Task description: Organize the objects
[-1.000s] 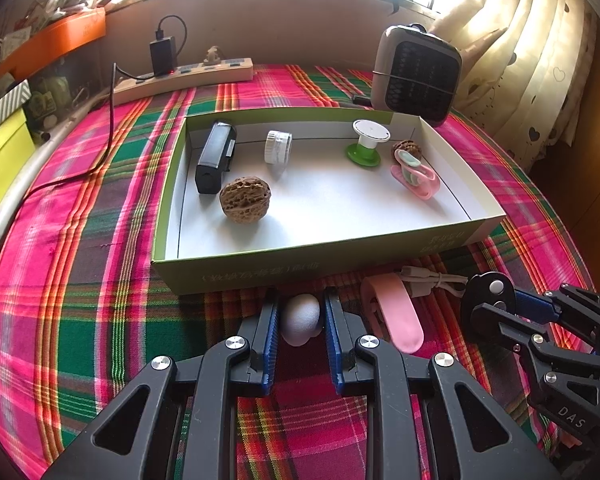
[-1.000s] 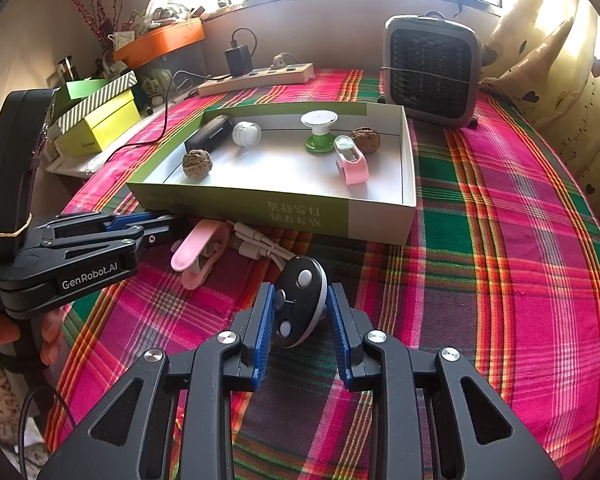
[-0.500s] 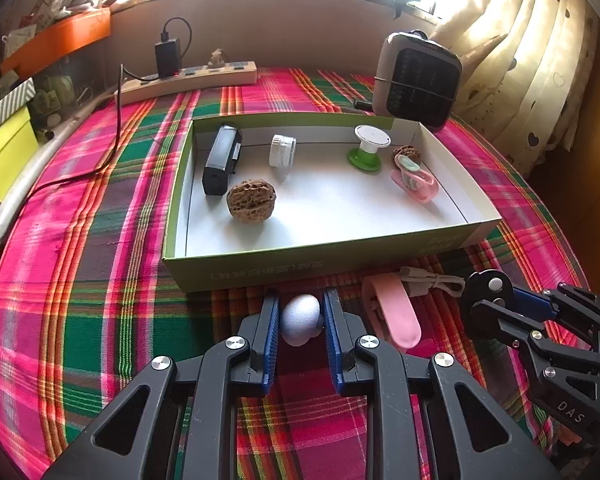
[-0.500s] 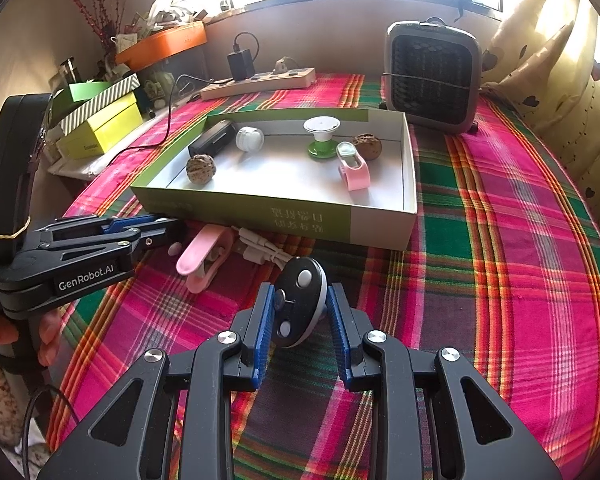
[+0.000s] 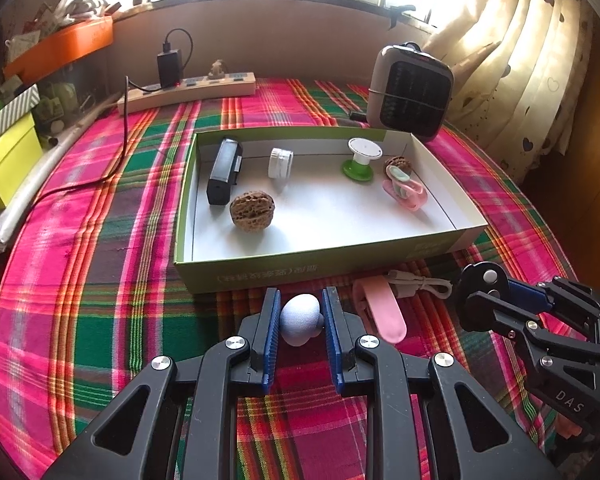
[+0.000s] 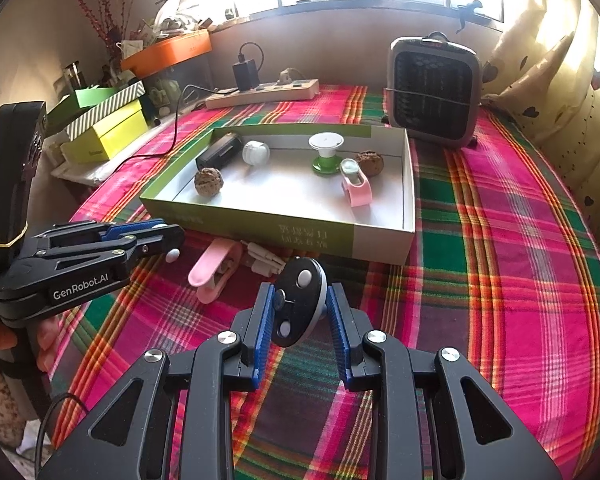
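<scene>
A pale egg-shaped object [image 5: 300,318] is clamped between the blue pads of the left gripper [image 5: 299,312], whose jaws are narrowed to the object's width, just in front of the near wall of the green box [image 5: 260,276]. A black disc with white buttons [image 6: 298,300] is gripped edge-on by the right gripper [image 6: 300,308], its jaws likewise closed to the disc's thickness, above the plaid tablecloth [image 6: 500,240]. Six things are counted inside the box: two walnuts [image 5: 252,210] [image 5: 398,165], one black rectangular device [image 5: 224,170], one white cap [image 5: 280,163], one green-and-white spool [image 5: 362,158] and one pink clip [image 5: 404,190]. On the cloth between the grippers and touching the box front, one more pink clip [image 5: 380,312] and one bundled white cable [image 5: 416,280] are seen. Behind the box, one heater [image 6: 434,92] and one power strip [image 6: 262,92] are placed.
</scene>
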Tool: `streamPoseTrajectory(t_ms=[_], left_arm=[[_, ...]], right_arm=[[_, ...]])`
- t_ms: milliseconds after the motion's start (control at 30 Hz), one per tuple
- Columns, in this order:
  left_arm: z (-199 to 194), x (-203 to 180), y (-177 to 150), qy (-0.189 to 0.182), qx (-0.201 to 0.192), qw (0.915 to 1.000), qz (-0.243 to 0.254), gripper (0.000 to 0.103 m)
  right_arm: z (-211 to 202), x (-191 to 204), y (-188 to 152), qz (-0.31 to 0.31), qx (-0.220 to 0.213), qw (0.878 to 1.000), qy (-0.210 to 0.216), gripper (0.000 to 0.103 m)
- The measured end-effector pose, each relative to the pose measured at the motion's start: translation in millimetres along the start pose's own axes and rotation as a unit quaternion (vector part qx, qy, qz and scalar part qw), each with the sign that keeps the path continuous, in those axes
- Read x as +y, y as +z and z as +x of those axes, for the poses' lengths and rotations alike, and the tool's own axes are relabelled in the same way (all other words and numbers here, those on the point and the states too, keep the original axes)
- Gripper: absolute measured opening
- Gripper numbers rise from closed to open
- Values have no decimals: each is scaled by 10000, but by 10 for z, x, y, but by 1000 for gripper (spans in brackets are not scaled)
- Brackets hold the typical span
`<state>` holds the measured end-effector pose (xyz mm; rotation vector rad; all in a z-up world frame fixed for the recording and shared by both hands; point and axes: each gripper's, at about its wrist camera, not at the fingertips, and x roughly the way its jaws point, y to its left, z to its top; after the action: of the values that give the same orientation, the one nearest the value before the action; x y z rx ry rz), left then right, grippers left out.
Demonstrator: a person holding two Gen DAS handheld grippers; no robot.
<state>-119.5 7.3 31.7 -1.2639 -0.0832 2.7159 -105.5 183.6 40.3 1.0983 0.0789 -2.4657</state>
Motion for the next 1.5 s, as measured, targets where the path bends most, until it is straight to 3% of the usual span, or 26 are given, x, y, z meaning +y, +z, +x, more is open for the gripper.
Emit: streamPoseTrajectory(t_ms=[867,1500], left_arm=[[-121,-6,273,-2,-307,9994,147,19],[163,153,449,51,-189,9998,8,19]], right_arm=[[-19,24,346,-229,-229,9995,14,28],[490,19,802,-387,-23,9991,155,28]])
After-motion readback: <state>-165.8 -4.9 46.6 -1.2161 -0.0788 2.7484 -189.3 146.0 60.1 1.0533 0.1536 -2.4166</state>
